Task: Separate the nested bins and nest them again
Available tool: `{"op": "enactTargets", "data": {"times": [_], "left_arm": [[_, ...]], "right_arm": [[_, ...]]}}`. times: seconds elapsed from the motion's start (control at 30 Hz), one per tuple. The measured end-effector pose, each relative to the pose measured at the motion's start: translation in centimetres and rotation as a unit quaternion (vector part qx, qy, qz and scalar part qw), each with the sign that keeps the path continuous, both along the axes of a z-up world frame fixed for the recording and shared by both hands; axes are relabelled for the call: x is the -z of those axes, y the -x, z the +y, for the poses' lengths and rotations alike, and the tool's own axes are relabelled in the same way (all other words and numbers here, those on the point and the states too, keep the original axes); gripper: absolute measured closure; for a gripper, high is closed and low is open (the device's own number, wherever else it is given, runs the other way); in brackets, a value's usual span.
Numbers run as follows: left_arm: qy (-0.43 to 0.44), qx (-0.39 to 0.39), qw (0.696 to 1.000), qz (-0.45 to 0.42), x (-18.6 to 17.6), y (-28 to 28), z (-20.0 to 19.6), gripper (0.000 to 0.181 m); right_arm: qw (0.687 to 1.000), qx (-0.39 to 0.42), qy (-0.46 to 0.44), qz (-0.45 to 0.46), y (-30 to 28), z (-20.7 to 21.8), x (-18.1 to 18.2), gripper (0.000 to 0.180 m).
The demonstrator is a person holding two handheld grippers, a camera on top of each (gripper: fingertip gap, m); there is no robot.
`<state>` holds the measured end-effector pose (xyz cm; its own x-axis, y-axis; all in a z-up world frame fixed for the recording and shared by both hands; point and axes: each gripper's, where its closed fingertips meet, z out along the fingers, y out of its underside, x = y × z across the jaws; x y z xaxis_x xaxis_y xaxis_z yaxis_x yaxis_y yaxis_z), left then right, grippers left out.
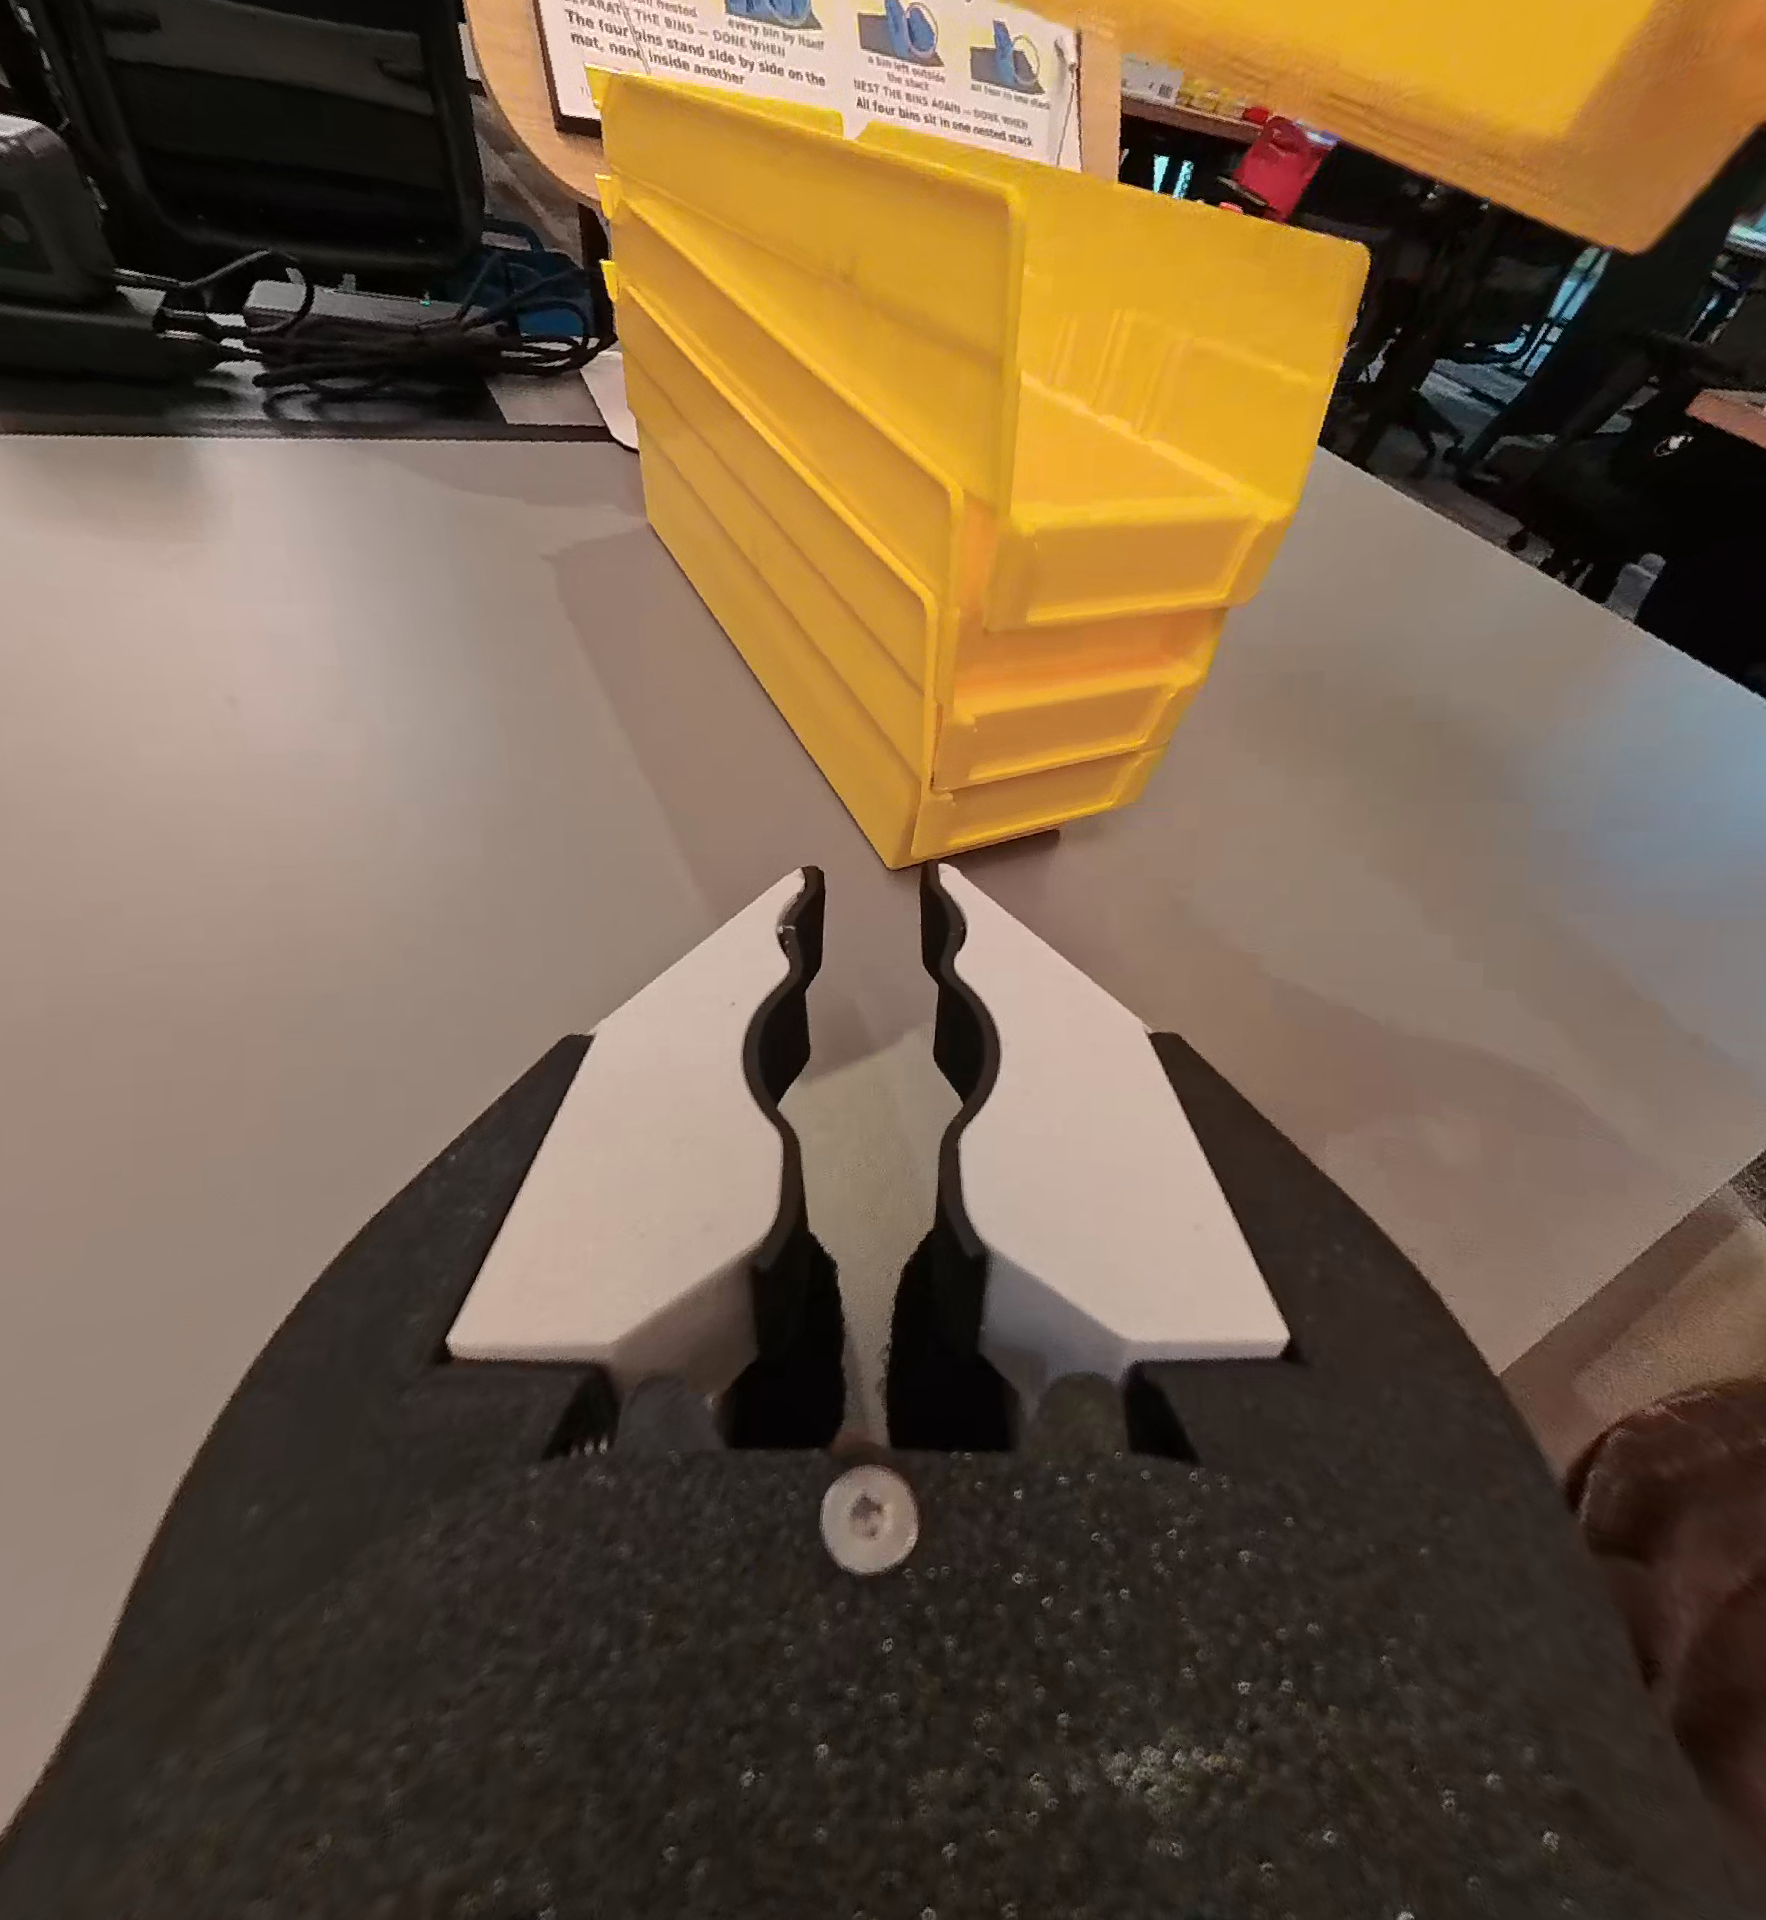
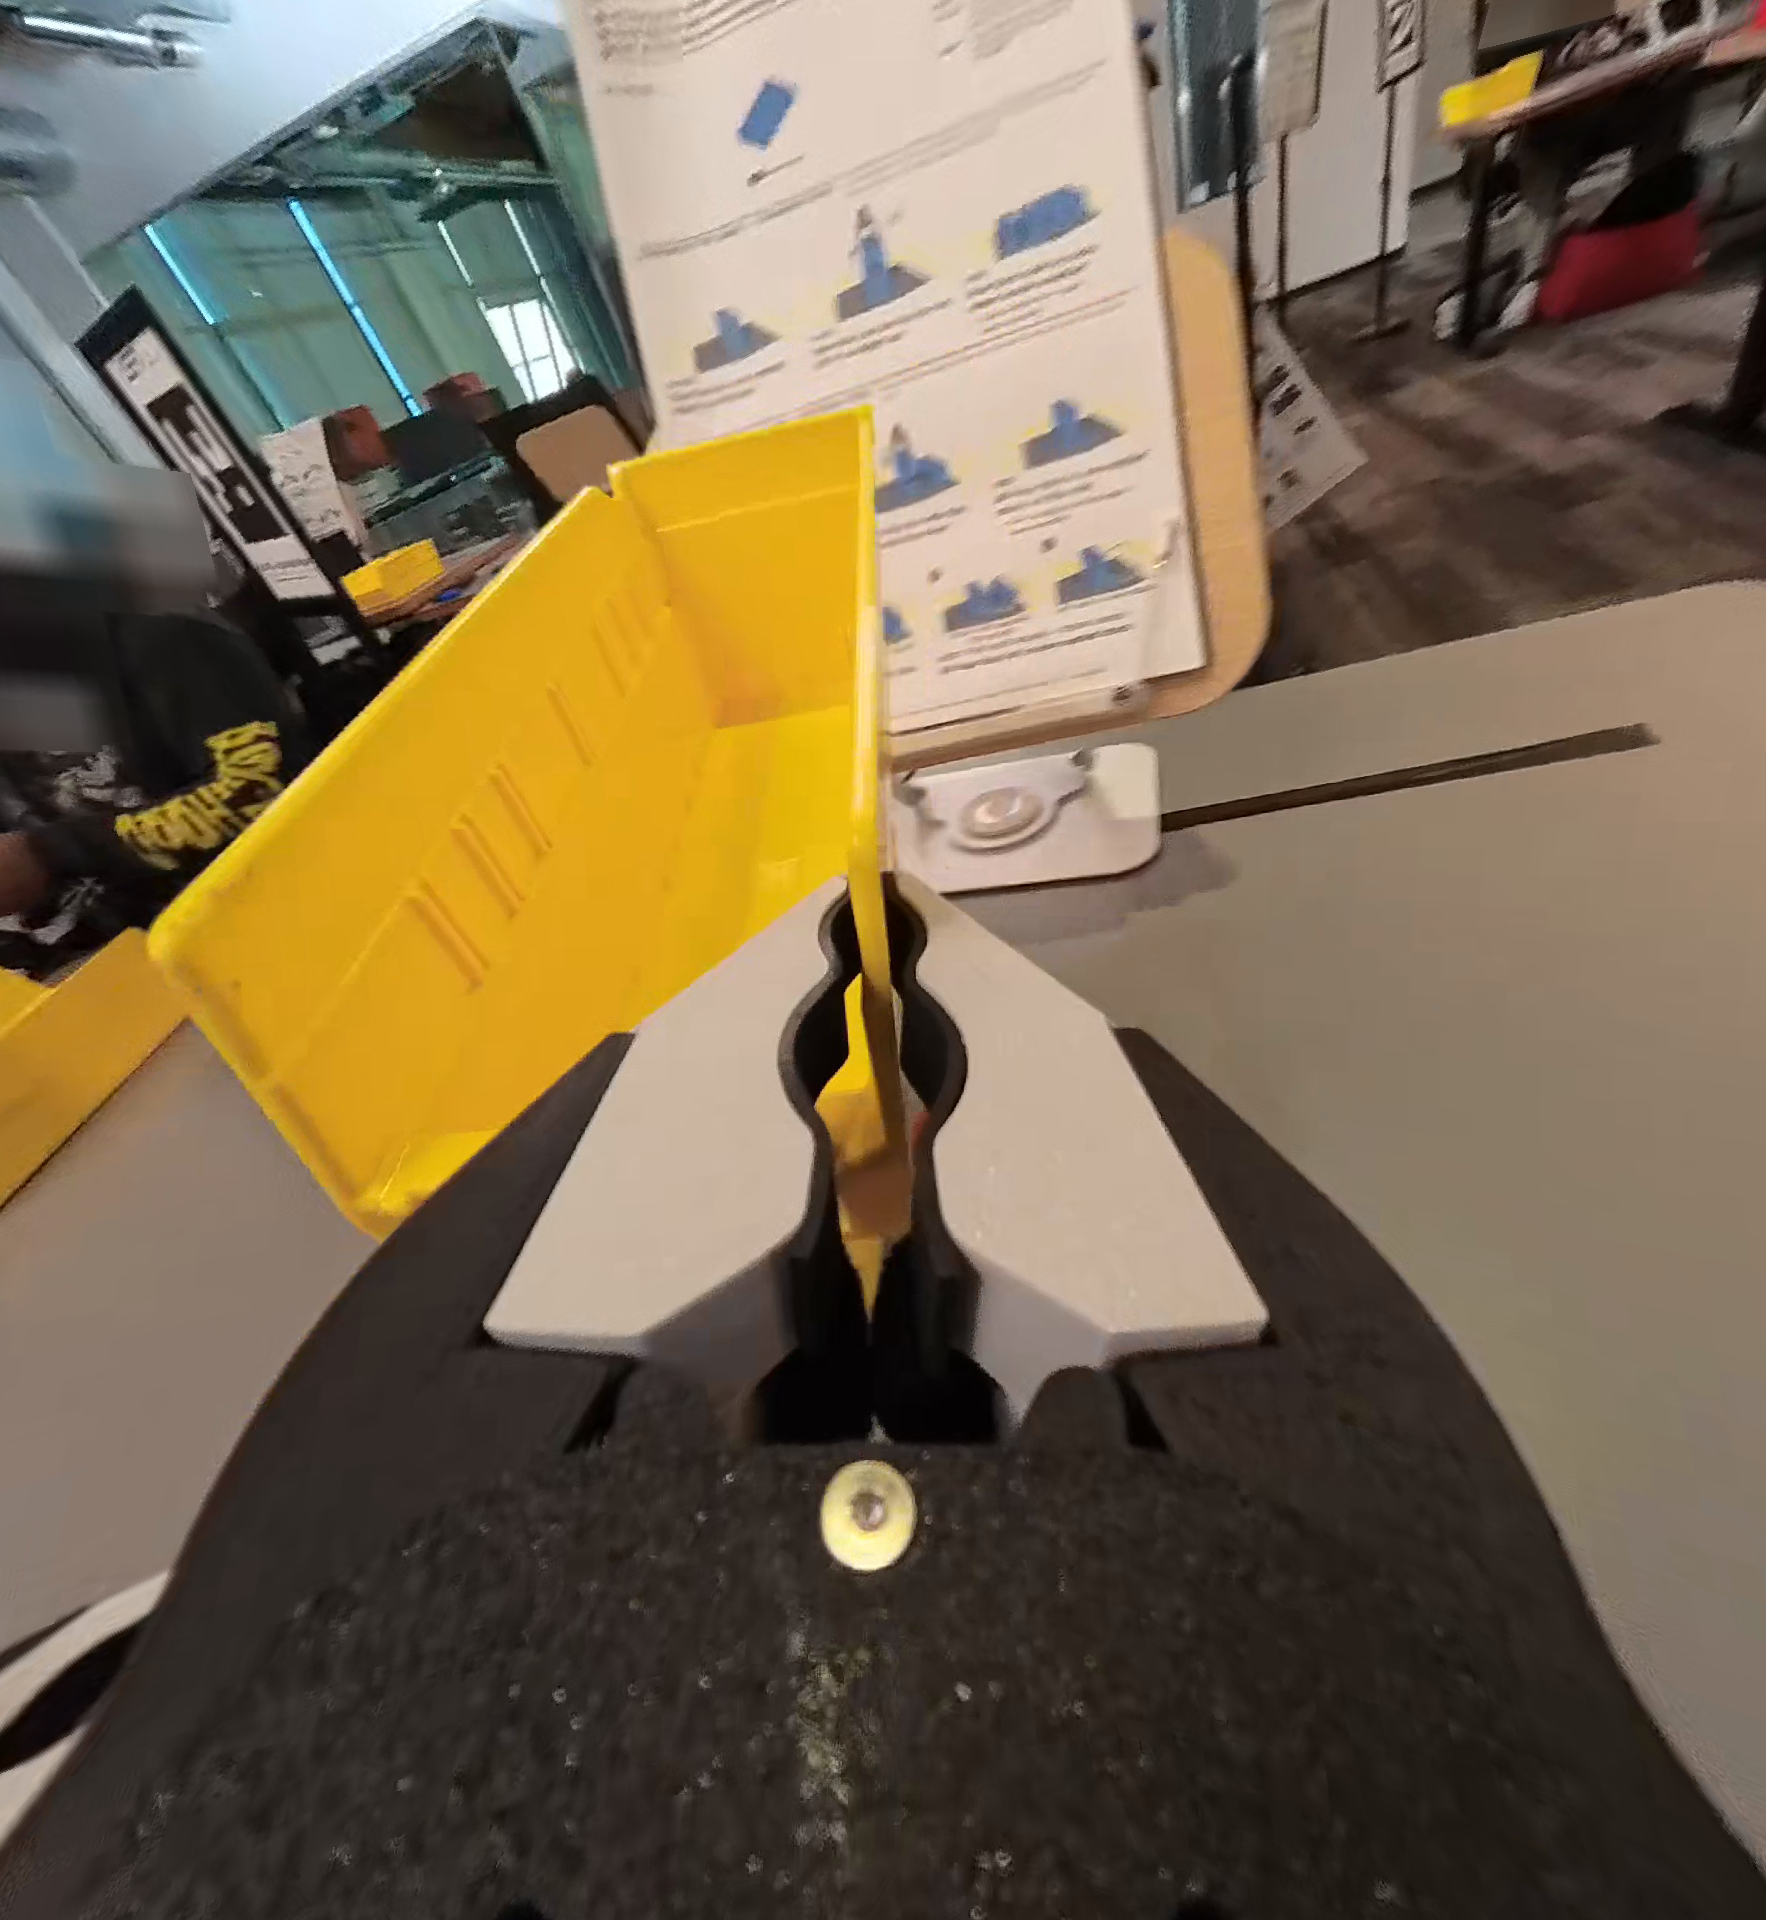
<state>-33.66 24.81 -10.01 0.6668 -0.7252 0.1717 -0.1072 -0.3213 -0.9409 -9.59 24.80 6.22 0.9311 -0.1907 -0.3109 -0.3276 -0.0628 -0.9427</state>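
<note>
Stack: three yellow bins nested one inside another, standing on the grey table. Each inner bin rides higher than the one below, so the front lips step up like stairs. The stack runs lengthwise away from the left camera, its near corner just past the left gripper's tips.
Lifted bin: a fourth yellow bin, clear of the stack and off the table, tilted with its open top turned toward the right camera. Ribs show on its inner side wall. In the left wrist view it appears as a blurred yellow shape high at upper right, above and to the right of the stack.
Right gripper: closed on the lifted bin's thin right wall, which runs edge-on between the two grey fingers and down into the gap; the bin hangs out to the left of the fingers.
Left gripper: holds nothing; its jaws stand a narrow gap apart, with the table showing between them. It hovers low over the table, pointed at the stack's near corner without touching it.
Other bin: a yellow one on the table at far left in the right wrist view, partly cut off by the edge.
Poster: a white instruction board with blue pictures, upright behind the table.
Person: seated beyond the table's left side, in a dark shirt.
</note>
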Motion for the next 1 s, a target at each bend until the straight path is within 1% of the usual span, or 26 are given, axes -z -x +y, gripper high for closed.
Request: {"op": "enactTargets", "data": {"times": [0.17,0.3,0.43,0.6,0.73,1.0], "left_arm": [[0.004,-0.003,1.000,-0.007,-0.1,0.4,0.0,0.165],[0.009,-0.003,1.000,-0.014,-0.2,0.5,-0.1,0.165],[0.008,-0.002,1.000,-0.014,-0.2,0.4,-0.2,0.165],[0.013,0.001,1.000,-0.018,-0.2,0.3,-0.3,0.165],[0.012,0.002,1.000,-0.019,-0.2,0.3,-0.4,0.165],[0.017,0.003,1.000,-0.024,-0.3,0.3,-0.4,0.165]], "right_arm": [[1.000,-0.015,0.015,0.003,4.7,2.7,1.1,0.178],[1.000,0.005,0.004,-0.007,6.0,4.0,0.8,0.177],[1.000,0.026,-0.002,0.009,6.2,4.6,0.8,0.176],[0.998,0.013,-0.002,0.063,7.6,5.3,1.4,0.177],[0.999,0.041,-0.009,0.022,7.7,5.3,1.4,0.177],[0.998,0.057,0.014,0.032,6.5,5.7,3.8,0.177]]}}
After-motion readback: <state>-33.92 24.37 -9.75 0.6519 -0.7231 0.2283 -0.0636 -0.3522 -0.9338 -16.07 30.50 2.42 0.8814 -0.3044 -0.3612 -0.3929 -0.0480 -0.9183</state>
